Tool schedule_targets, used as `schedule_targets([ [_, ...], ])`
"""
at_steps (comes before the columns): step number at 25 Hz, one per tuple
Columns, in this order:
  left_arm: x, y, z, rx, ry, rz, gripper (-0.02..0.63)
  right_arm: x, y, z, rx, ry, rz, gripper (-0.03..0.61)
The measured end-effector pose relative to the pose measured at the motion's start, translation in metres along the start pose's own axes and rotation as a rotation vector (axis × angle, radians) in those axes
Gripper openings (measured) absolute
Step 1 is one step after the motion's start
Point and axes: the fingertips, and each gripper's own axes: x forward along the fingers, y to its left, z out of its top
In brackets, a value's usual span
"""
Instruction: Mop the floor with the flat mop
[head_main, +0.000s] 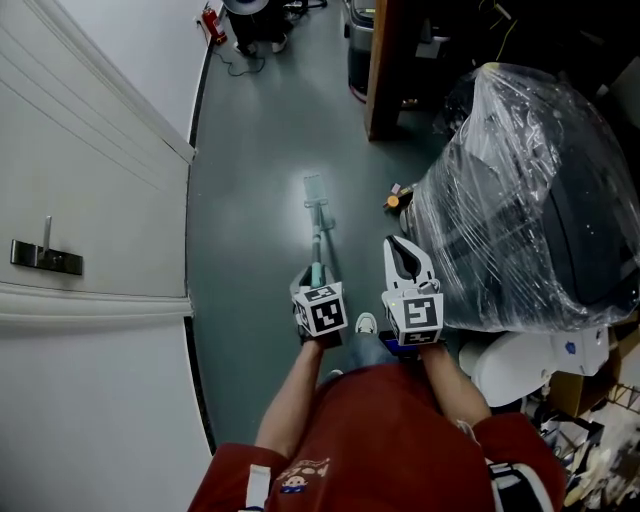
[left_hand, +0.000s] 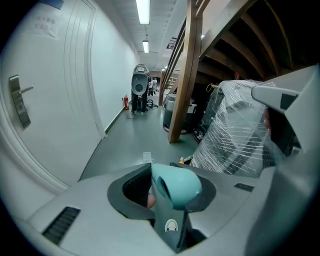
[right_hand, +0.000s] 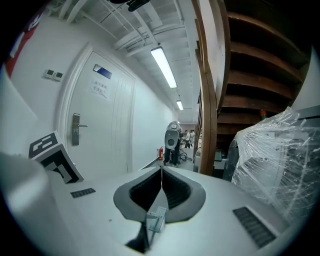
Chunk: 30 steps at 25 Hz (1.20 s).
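As my left hand-held gripper (left_hand: 167, 192) clamps the mop handle (left_hand: 177, 184), my right hand-held gripper (right_hand: 161, 175) is closed, empty.
Mop head (head_main: 314, 188) lies on the floor (head_main: 255, 150), left of the plastic-wrapped bundle (head_main: 530, 200).

Cool, dim light from ceiling tubes (right_hand: 165, 67); heavy fisheye distortion at the edges.

Floor (head_main: 255, 140): smooth, slightly glossy. Mop grip (left_hand: 176, 185): smooth plastic. Wrapped load (head_main: 520, 200): clear, creased, glossy film. Post (left_hand: 186, 75): wood.
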Motion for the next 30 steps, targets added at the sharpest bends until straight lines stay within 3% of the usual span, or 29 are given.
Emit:
schedule_targets([
  [11, 0.069, -0.025, 0.063, -0.006, -0.011, 0.036, 0.127, 0.076, -0.066, 0.008, 0.000, -0.020, 0.049, 0.018],
  [22, 0.117, 0.004, 0.114, -0.028, -0.022, 0.032, 0.127, 0.147, -0.070, 0.011, 0.008, -0.002, 0.041, 0.018],
  [30, 0.160, 0.039, 0.165, -0.025, -0.013, 0.006, 0.127, 0.229, -0.060, 0.037, -0.003, 0.003, 0.033, 0.018],
])
